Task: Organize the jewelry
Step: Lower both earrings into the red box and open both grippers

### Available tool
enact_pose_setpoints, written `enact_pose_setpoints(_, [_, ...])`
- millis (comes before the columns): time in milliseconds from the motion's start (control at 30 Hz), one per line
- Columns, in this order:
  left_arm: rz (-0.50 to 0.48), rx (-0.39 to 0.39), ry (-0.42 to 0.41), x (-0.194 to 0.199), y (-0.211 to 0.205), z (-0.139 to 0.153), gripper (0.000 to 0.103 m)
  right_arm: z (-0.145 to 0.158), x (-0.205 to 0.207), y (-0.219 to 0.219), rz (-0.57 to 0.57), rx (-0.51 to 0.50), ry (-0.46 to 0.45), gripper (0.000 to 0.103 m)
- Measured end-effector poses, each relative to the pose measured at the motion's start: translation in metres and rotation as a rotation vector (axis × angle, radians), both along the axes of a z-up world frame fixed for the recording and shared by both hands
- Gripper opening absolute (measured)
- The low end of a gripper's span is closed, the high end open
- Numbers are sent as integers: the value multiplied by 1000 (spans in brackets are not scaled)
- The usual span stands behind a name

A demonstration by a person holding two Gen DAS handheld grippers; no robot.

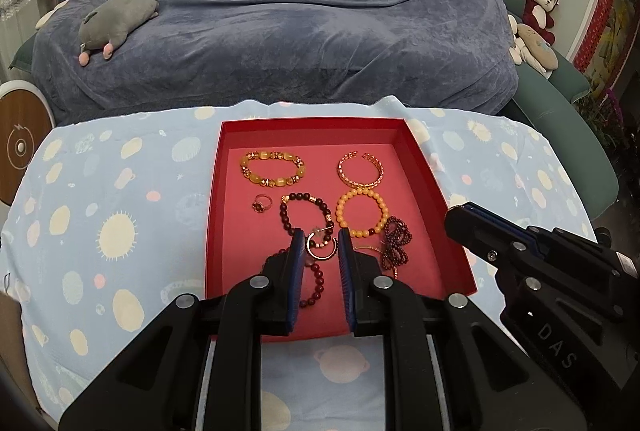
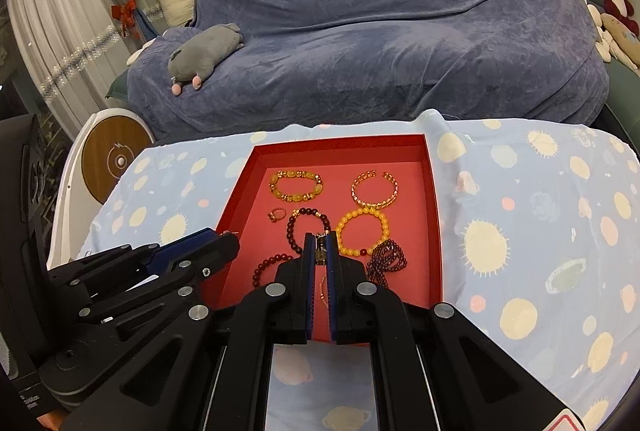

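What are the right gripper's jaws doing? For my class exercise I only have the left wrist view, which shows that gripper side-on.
Observer: In its own view the right gripper has its jaws nearly closed, with only a narrow slit between them.
Operator: Is anything in the slit?
Observer: A small gold piece shows at the tips. I cannot tell whether it is gripped or lying behind.
Operator: Where is my left gripper?
Observer: The left gripper is at the left wall of the red tray.
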State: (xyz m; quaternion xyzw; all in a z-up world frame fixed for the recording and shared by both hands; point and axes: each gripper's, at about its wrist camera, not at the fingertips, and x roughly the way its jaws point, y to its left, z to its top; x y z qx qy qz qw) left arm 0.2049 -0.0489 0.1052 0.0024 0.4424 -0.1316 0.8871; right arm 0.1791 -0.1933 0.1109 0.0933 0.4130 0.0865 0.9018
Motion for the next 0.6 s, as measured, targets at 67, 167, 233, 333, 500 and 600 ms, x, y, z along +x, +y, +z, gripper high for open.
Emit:
enact_pose_setpoints(67, [2,8,6,9,0,-5,17,-5,9,-1,-4,-1,9,5])
enact_pose_setpoints(167, [5,18,18,22,0,-14,17,-15,24,-1,-7,4,27,5])
enact_pose_setpoints(233, [6,28,27,30,0,-21,17,-20,32,0,-4,-4,33,5])
enact_pose_setpoints(333, [9,37,43,41,-1,-32,17,-29,46,2,-3,-10,48,5])
enact_pose_setpoints(500, [10,49,62,53,-1,-46,17,-41,61,4,-3,-15,68,5])
enact_pose_setpoints(600, [14,53,71,60,0,-52,17,-46,68,5,-3,-17,74,5])
